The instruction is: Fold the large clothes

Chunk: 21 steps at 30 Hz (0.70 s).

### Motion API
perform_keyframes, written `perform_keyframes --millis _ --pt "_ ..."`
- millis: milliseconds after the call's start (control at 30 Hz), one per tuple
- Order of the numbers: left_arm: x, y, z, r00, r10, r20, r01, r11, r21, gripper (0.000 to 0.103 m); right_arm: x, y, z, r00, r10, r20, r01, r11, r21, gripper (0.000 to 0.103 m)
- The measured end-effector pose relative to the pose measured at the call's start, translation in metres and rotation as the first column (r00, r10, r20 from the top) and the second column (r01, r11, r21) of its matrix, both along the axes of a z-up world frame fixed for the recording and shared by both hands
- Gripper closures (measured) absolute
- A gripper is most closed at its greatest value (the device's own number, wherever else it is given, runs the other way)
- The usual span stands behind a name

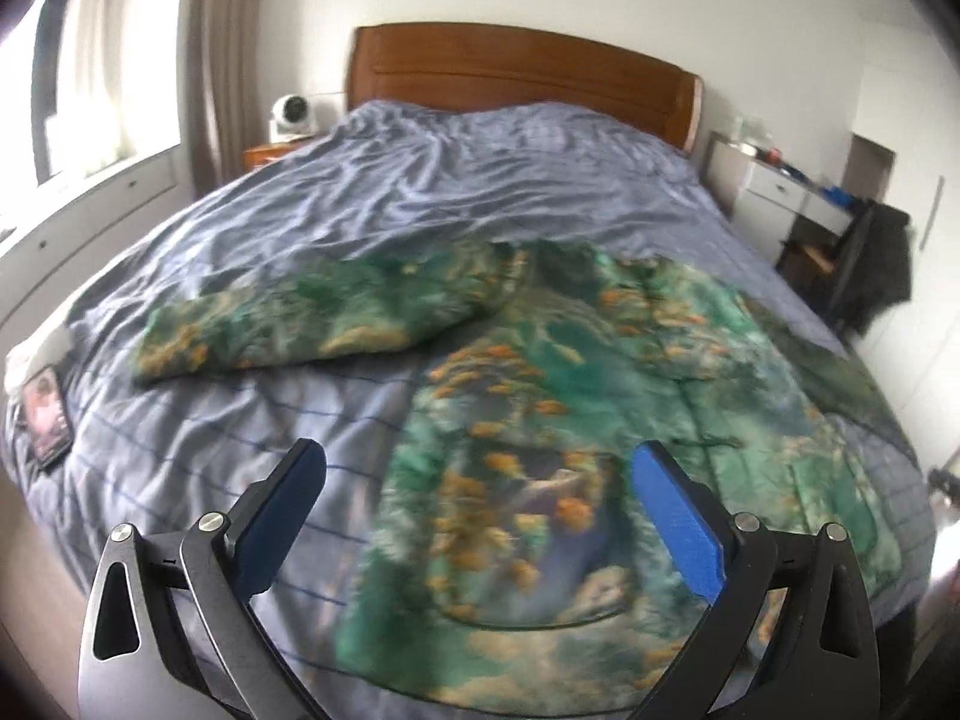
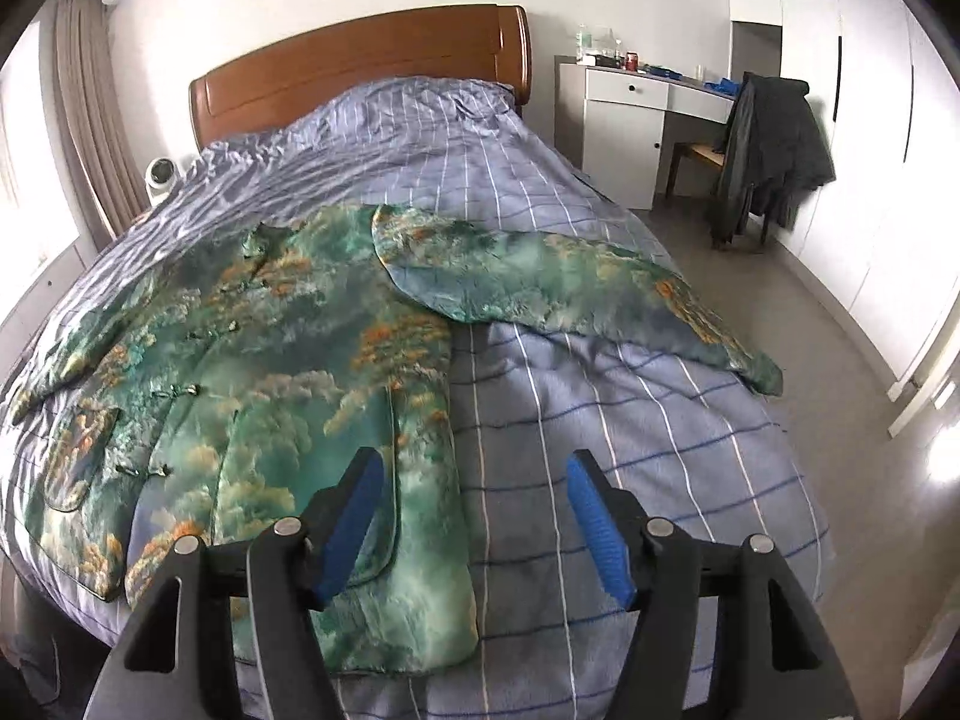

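Note:
A green jacket with orange and blue print point(image 1: 576, 420) lies flat, front up, on the bed, and shows in the right wrist view point(image 2: 264, 372) too. Its left sleeve point(image 1: 288, 318) stretches out to the left; its right sleeve point(image 2: 576, 282) stretches out to the right. My left gripper point(image 1: 477, 468) is open and empty, above the jacket's lower left part. My right gripper point(image 2: 474, 480) is open and empty, above the jacket's lower right edge and the bedding.
The bed has a blue checked cover point(image 2: 630, 420) and a wooden headboard point(image 1: 516, 72). A book point(image 1: 45, 414) lies at the bed's left edge. A white desk point(image 2: 624, 120) and a chair with a dark coat point(image 2: 768, 144) stand on the right. A small fan point(image 1: 291, 114) sits on the nightstand.

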<state>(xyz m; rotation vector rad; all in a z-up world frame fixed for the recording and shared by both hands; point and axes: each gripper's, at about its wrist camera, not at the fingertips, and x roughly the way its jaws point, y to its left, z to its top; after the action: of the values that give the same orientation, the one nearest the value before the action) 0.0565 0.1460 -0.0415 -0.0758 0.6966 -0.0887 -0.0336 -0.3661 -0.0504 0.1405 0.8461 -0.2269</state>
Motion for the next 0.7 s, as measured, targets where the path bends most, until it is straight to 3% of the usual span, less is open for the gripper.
perform_keyframes --millis 100,200,300,400,500,567,600,667,700 --pt "0.002 -0.012 -0.004 1.000 -0.023 -0.019 0.023 1.000 0.010 0.001 0.007 -0.023 0.003 1.000 -0.018 0.023 0.016 0.997 0.071 0.038" --pt "0.004 -0.015 -0.003 0.999 -0.017 -0.029 0.017 1.000 0.003 0.001 0.010 -0.073 0.013 0.992 -0.117 0.046 0.110 0.985 0.135 0.038" --pt "0.008 -0.014 0.000 1.000 0.010 -0.029 -0.011 1.000 -0.017 0.001 0.009 -0.134 0.022 0.971 -0.233 0.061 0.217 0.956 0.197 0.038" --pt "0.010 -0.015 0.000 0.999 0.022 -0.037 -0.023 0.999 -0.028 0.001 0.012 -0.196 0.010 0.940 -0.340 -0.001 0.324 0.896 0.302 0.038" --pt "0.011 -0.018 0.000 0.999 0.026 -0.042 -0.027 0.999 -0.022 0.001 0.009 -0.245 -0.027 0.901 -0.428 -0.069 0.394 0.742 0.542 0.038" --pt "0.012 -0.020 0.000 0.998 0.027 -0.050 -0.028 0.999 -0.020 0.001 0.012 -0.260 -0.056 0.880 -0.464 -0.101 0.412 0.642 0.647 0.038" --pt "0.012 -0.022 -0.001 0.998 0.025 -0.054 -0.026 0.999 -0.017 0.001 0.012 -0.264 -0.067 0.871 -0.477 -0.116 0.422 0.605 0.676 0.038" --pt "0.011 -0.024 0.000 0.998 0.023 -0.057 -0.024 1.000 -0.009 0.001 0.014 -0.279 -0.102 0.822 -0.547 -0.161 0.466 0.481 0.743 0.038" --pt "0.010 -0.025 0.000 0.998 0.023 -0.058 -0.023 1.000 -0.001 0.001 0.016 -0.282 -0.111 0.805 -0.568 -0.170 0.479 0.454 0.751 0.038"
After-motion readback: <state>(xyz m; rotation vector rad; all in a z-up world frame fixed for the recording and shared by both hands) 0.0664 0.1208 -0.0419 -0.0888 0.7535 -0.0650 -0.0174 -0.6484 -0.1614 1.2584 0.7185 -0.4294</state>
